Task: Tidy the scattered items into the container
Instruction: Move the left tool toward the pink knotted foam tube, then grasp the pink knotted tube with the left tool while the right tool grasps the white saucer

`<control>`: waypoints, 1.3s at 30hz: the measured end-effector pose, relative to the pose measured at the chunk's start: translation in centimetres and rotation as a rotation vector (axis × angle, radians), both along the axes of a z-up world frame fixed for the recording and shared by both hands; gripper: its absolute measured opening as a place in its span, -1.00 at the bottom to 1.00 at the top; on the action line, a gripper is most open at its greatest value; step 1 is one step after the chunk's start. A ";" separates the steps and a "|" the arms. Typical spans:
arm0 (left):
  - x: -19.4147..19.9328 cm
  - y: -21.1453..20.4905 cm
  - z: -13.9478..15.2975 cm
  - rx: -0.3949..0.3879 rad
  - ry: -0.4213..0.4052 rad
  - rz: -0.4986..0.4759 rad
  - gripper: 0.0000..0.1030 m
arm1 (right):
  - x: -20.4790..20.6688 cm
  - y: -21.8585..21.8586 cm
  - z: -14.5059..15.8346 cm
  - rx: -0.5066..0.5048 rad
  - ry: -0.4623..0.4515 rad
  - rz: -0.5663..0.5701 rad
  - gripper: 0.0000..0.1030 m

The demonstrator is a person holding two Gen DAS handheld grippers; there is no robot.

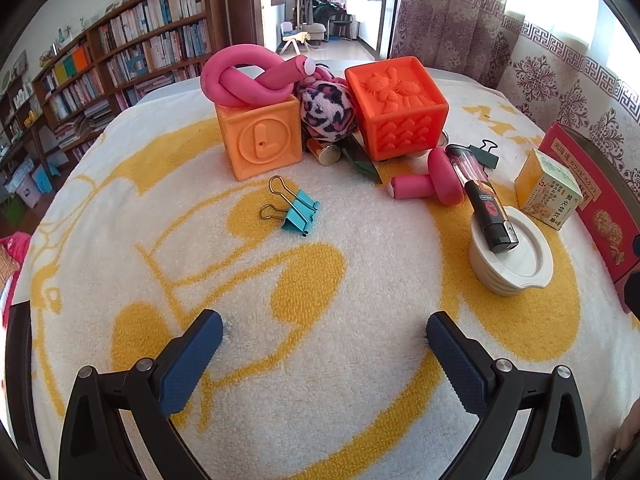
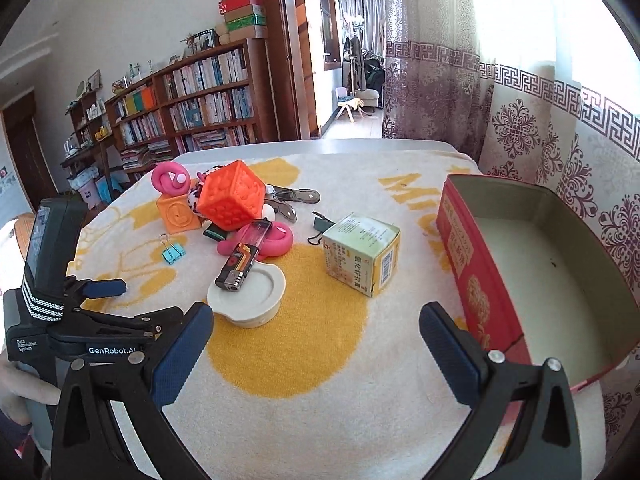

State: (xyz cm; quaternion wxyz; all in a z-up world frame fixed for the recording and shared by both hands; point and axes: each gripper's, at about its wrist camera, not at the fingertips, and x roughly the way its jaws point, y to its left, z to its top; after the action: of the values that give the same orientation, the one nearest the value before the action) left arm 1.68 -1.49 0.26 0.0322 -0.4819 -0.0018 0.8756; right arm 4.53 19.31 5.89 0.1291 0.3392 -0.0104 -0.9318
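A: Both claws are spread wide with nothing between them. The left claw [image 1: 324, 330] hangs low over the towel-covered tabletop [image 1: 280, 280]; the right claw [image 2: 316, 322] sits just beside the red tin [image 2: 476, 280], which stands open and bare inside.

B: So nothing is tidied yet. What looks easiest?

A: The small carton [image 2: 362, 254], I'd say. It stands alone near the tin, likely light card that dents if squeezed hard. Take it across two flat faces, gently.

B: And the lighter [image 1: 486, 210]?

A: It lies tilted, its lower end in the white ceramic dish [image 1: 516, 262], its clear upper end against the pink foam piece [image 1: 430, 182]. Smooth and narrow, so probably slippery; pinch the black body across its width. The dish is the heavy, breakable one, best gripped on its rim.

B: The blocks?

A: The orange letter block [image 1: 262, 142] and the red-orange cube [image 1: 398, 110] look like soft rubber, wide for the claws, and should give under pressure. The knotted pink foam tube [image 1: 250, 82] rests on the letter block and may roll off.

B: The clips?

A: The teal binder clips [image 1: 294, 210] lie flat on the towel, apart from the pile; grab the body, not the wire loops. Behind the cube something metal shows, perhaps pliers; I can't tell.
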 end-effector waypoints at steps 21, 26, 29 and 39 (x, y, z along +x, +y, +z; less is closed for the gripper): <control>-7.8 -5.9 7.6 0.038 0.221 0.202 0.99 | -1.1 0.2 0.0 -0.148 -0.068 0.065 1.00; -10.0 -5.3 7.1 0.028 0.218 0.196 0.99 | -1.4 -0.4 -0.1 -0.143 -0.073 0.067 1.00; -11.3 -5.3 6.8 0.047 0.215 0.198 1.00 | -1.6 -0.9 -0.2 -0.137 -0.076 0.075 1.00; -12.9 -5.4 5.4 0.137 0.218 0.190 0.70 | -2.2 -2.0 -0.7 -0.101 -0.088 0.068 0.99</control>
State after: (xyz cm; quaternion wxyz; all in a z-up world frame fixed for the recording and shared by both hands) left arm -11.23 -6.86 5.69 -0.0181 -0.3784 -0.1036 0.9197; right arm 2.32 17.33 5.22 0.1771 0.3732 -0.0515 -0.9092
